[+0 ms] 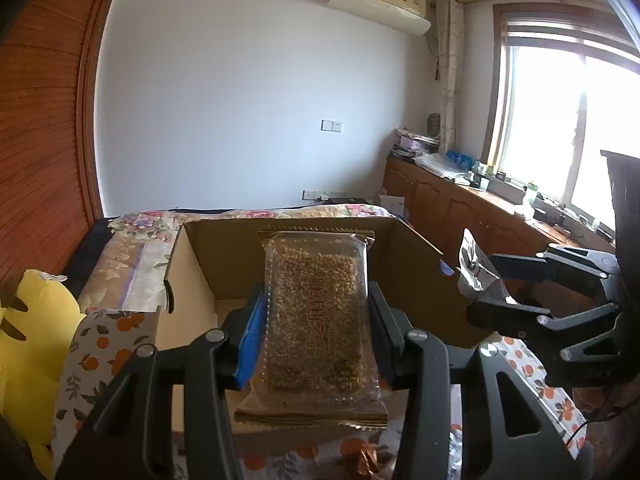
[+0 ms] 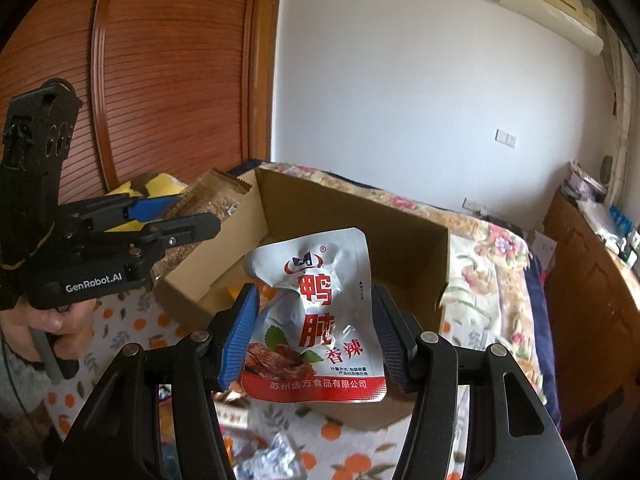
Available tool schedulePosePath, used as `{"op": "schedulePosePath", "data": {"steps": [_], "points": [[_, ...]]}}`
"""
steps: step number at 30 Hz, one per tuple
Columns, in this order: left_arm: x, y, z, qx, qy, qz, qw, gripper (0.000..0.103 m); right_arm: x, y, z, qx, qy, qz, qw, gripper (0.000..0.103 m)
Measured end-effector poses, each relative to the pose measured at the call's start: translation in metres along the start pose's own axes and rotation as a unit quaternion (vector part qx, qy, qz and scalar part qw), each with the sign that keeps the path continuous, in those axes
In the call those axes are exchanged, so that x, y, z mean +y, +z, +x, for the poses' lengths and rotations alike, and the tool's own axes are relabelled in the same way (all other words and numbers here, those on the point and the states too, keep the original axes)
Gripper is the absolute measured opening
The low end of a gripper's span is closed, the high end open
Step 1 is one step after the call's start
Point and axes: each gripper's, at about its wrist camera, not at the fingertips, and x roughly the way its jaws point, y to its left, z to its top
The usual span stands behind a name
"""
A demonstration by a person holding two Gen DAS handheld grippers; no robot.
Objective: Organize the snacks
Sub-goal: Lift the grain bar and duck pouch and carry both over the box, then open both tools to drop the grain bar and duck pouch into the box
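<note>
Aloft, both grippers [image 1: 316, 320] [image 2: 316, 340] tilted toward box [image 1: 412, 264].

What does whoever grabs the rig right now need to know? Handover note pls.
Left gripper: shut on clear puffed-grain bar pack, held above the cardboard box.
Right gripper: shut on silver spicy duck gizzard pouch, also over the box.
Done: both snacks picked up.
Left: drop both into the box; more wrapped snacks lie on the orange-print cloth in front of it.
</note>
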Motion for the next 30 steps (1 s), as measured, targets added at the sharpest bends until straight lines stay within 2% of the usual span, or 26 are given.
{"op": "schedulePosePath", "data": {"steps": [9, 18, 30], "points": [[0.006, -0.001, 0.024, 0.006, 0.002, -0.003, 1.0, 0.046, -0.008, 0.014, 0.035, -0.001, -0.008, 0.007, 1.0, 0.058], [0.01, -0.008, 0.035, 0.02, -0.001, -0.008, 0.9998, 0.047, -0.016, 0.006, 0.065, 0.013, -0.013, 0.026, 0.999, 0.058], [0.01, -0.013, 0.039, 0.025, -0.003, -0.015, 0.9996, 0.057, -0.016, -0.01, 0.087, 0.048, -0.013, 0.032, 0.998, 0.061]]}}
